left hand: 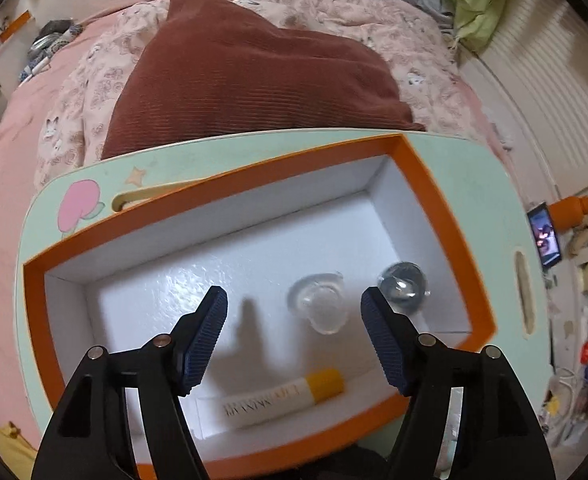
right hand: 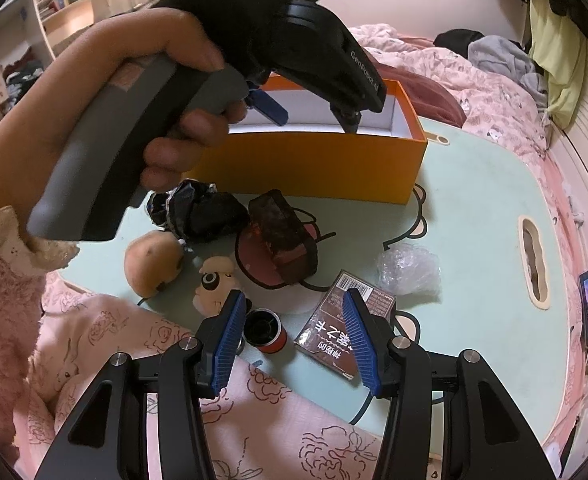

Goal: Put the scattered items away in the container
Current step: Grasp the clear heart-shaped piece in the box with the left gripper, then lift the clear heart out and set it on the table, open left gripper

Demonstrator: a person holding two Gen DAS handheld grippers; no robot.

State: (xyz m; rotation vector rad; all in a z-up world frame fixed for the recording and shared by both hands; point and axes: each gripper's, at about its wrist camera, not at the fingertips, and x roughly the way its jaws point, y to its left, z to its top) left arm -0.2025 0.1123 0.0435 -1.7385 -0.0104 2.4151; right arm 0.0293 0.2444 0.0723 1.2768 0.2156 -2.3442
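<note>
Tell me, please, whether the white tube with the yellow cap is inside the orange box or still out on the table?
Inside. The tube lies on its side on the white floor of the orange box, near its front wall, below the open left gripper.

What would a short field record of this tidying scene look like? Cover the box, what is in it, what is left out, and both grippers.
box: orange box, open, on the tray table
in box: tube, two clear lids
left out: book, plush toy, red can
left gripper: open, over box, empty
right gripper: open, empty
</note>
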